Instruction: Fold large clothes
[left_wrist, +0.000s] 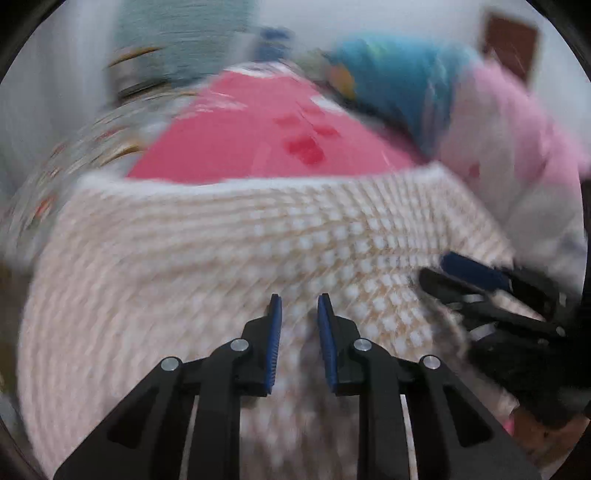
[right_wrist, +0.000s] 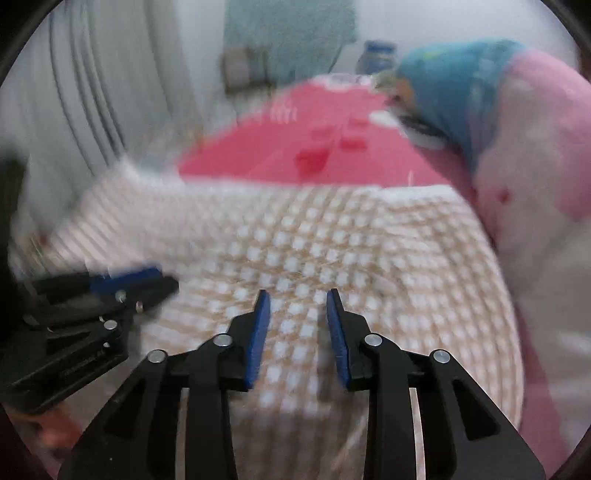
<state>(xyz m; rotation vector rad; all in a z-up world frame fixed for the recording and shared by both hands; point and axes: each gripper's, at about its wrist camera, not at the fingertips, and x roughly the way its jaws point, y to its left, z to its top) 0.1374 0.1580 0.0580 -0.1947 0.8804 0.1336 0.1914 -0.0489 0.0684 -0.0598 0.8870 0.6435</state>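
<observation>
Left gripper and right gripper both part-open, empty, above knit garment; risk: blurred view, jaws snag loose weave, drag fold askew onto pink sheet.

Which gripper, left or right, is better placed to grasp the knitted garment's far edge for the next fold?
Hard to separate. Left gripper and right gripper both hover open over the cream-and-white knitted garment, holding nothing. The far edge lies ahead of both; blur prevents a firmer choice.

1. Pale wall at twelve o'clock, blurred.
2. Teal curtain at twelve o'clock.
3. Brown door at two o'clock.
4. Pink bedsheet covers the bed, centre.
</observation>
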